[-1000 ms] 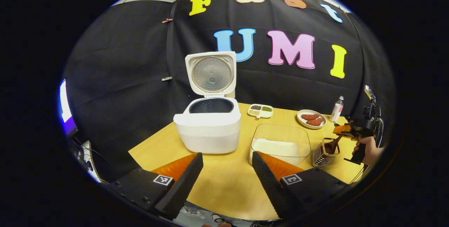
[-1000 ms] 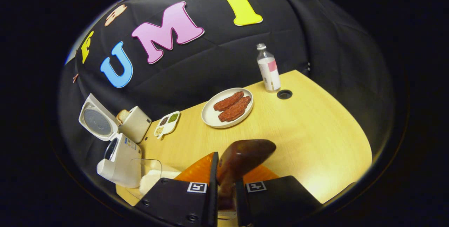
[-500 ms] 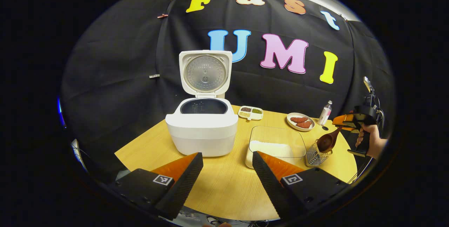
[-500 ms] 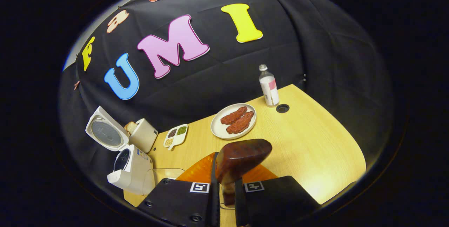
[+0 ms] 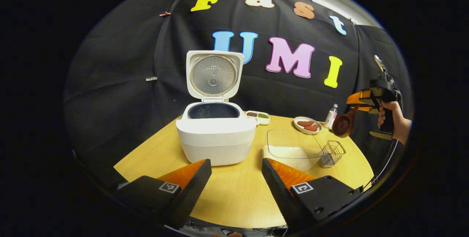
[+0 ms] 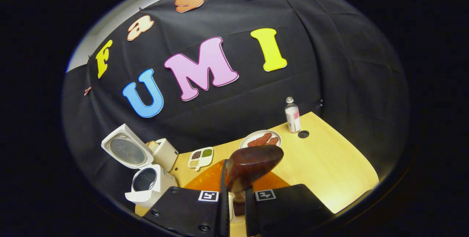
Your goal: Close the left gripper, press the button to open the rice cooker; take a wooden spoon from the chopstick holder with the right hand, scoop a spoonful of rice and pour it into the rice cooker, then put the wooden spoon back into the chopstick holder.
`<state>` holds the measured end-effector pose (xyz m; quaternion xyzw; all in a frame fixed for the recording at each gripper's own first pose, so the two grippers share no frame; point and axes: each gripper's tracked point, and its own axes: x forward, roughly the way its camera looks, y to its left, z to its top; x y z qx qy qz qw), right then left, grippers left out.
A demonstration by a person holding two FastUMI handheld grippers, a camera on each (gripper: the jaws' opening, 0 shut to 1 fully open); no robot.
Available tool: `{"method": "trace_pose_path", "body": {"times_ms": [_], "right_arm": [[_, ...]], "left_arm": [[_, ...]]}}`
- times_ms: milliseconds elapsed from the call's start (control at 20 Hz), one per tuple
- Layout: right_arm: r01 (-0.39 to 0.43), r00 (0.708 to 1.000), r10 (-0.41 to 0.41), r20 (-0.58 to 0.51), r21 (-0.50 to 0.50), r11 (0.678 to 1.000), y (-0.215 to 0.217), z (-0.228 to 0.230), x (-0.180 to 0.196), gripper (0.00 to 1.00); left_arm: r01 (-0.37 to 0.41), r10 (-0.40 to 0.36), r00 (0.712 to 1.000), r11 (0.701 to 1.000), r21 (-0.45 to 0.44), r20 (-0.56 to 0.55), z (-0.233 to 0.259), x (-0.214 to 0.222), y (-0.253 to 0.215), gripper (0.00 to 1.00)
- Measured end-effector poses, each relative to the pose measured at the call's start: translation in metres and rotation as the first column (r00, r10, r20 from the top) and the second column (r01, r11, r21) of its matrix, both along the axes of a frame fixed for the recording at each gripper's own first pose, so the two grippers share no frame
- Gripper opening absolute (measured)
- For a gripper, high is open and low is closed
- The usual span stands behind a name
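The white rice cooker (image 5: 216, 136) stands open on the wooden table (image 5: 234, 193), its lid (image 5: 213, 76) upright and its dark pot bare. My left gripper (image 5: 234, 182) hovers open, with nothing between its fingers, in front of the cooker. To the right, my right gripper (image 5: 361, 101) hangs high above the wire chopstick holder (image 5: 331, 152), shut on the handle of the wooden spoon (image 5: 342, 125). In the right gripper view, the spoon's brown bowl (image 6: 253, 165) sticks up between the fingers of my right gripper (image 6: 236, 193). A clear container of rice (image 5: 293, 149) sits between cooker and holder.
A plate of red food (image 6: 261, 140), a small bottle (image 6: 293, 119) and a divided dish of beans (image 6: 200, 156) line the table's back. A cream toaster-like box (image 6: 165, 152) stands behind the cooker (image 6: 148, 182). A hand (image 5: 394, 123) holds the right gripper.
My right gripper has risen with the wooden spoon, lifting it clear out of the chopstick holder. The left gripper has drawn back a little and stays open.
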<state>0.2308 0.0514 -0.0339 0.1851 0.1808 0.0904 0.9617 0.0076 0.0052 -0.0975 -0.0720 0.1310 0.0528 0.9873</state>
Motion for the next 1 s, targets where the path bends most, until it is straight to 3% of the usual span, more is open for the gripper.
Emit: {"method": "trace_pose_path", "body": {"times_ms": [400,450,500,700,1000], "right_arm": [[-0.122,0.992,0.121,-0.021,-0.060,0.991,0.103,-0.051,-0.002,0.21],[-0.133,0.991,0.131,-0.022,-0.081,0.988,0.111,-0.062,0.001,0.17],[-0.136,0.991,0.134,-0.023,-0.108,0.985,0.116,-0.074,0.004,0.21],[-0.132,0.991,0.128,-0.029,-0.173,0.976,0.127,-0.117,0.013,0.22],[-0.145,0.987,0.133,-0.089,-0.149,0.978,0.158,-0.165,-0.010,0.21]], "left_arm": [[0.075,-0.076,0.997,0.997,-0.032,-0.018,-0.016,0.003,0.017,0.96],[0.080,-0.080,0.996,0.996,-0.036,-0.023,-0.018,0.005,0.019,0.96],[0.081,-0.082,0.996,0.996,-0.041,-0.028,-0.022,0.006,0.021,0.96],[0.076,-0.078,0.995,0.996,-0.040,-0.063,-0.047,0.017,0.037,0.96],[0.071,-0.079,0.993,0.994,-0.087,-0.089,-0.067,0.024,0.052,0.96]]}}
